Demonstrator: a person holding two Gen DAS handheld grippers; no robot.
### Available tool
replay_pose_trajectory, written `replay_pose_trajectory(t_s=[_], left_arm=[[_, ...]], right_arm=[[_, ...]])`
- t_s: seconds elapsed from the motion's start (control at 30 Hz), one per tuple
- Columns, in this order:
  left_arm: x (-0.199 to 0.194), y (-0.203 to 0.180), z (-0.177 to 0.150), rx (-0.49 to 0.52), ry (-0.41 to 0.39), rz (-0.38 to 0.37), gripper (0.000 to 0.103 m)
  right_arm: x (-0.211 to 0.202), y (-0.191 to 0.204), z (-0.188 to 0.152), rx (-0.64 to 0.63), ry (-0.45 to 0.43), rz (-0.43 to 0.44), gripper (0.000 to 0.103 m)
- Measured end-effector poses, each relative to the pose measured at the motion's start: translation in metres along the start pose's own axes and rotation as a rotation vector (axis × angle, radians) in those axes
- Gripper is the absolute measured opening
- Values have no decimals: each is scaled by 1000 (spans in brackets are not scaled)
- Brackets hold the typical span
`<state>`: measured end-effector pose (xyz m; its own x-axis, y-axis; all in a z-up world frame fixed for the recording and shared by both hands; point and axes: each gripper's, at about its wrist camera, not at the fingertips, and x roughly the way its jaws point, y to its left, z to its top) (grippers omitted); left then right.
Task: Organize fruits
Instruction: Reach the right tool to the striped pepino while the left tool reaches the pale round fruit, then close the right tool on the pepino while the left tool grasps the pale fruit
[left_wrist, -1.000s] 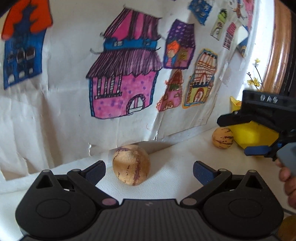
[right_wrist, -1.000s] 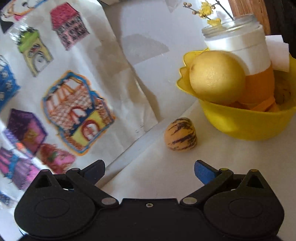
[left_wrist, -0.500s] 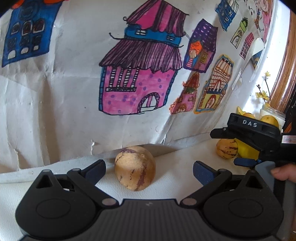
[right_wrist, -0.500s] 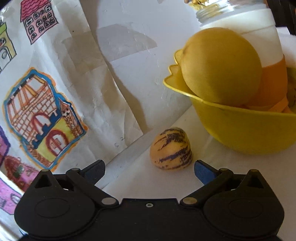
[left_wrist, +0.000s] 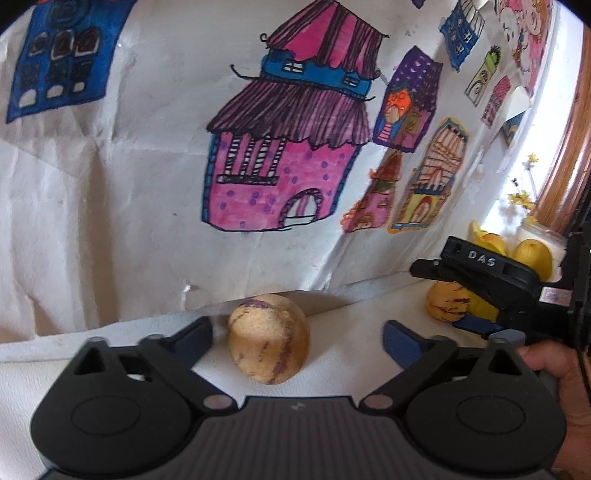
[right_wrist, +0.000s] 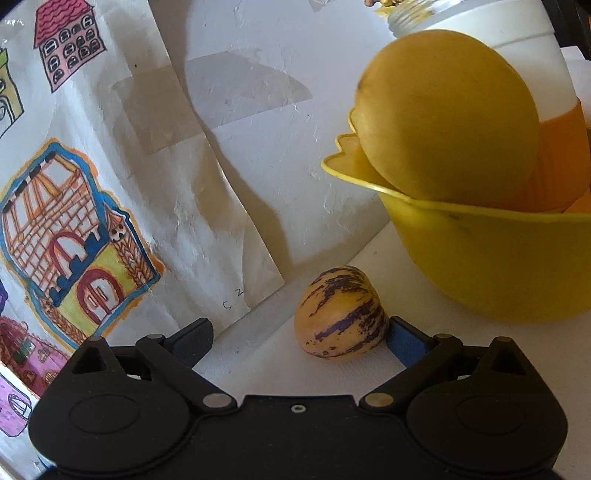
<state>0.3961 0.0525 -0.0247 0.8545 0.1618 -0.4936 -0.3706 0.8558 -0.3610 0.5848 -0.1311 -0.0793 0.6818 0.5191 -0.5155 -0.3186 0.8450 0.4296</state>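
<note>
A tan fruit with purple streaks (left_wrist: 269, 338) rests on the white table, between the fingers of my open left gripper (left_wrist: 298, 338), closer to the left finger. A second striped fruit (right_wrist: 341, 313) lies beside the yellow bowl (right_wrist: 491, 266); it also shows in the left wrist view (left_wrist: 446, 302). My open right gripper (right_wrist: 299, 338) has this fruit between its fingers, against the right fingertip (right_wrist: 402, 338). The right gripper (left_wrist: 476, 291) also shows in the left wrist view. A large yellow fruit (right_wrist: 447, 118) sits in the bowl.
A wall of children's house drawings (left_wrist: 288, 147) stands right behind both fruits. A white jar (right_wrist: 517, 48) with yellow flowers is behind the bowl. An orange piece (right_wrist: 561, 162) lies in the bowl. A wooden frame (left_wrist: 569, 147) is at far right.
Both grippers have moved forward. The left one has closed in on the tan fruit; the right one has reached the striped fruit by the bowl, which now sits between its fingers.
</note>
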Motion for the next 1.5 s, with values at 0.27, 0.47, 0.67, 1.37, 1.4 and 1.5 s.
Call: replay_pose_trajectory(t_s=[0.27,0.47,0.67,1.37,1.4,1.5], left_arm=[[-1,0,-1,-3,1,-5,89],[-3,6,0,-36,-10,1,78],[-5,8,-1,-66,-23,12,70],[-3,20,-1,-99,-6,-35,52],[-4,20,-1,-103,-5,-40,52],[-2,19,-2,-102,0,-50,52]], right_arm=[[-4,7,-10,-100,34,23,93],[-1,10,-16,-133,37,35,87],[-9,17,-16,-158,14,-3,86],[0,17,-13,-216,-2,-86,61],[-1,16,-14,-214,-2,-81,61],[2,19,-15,-213,3,-59,61]])
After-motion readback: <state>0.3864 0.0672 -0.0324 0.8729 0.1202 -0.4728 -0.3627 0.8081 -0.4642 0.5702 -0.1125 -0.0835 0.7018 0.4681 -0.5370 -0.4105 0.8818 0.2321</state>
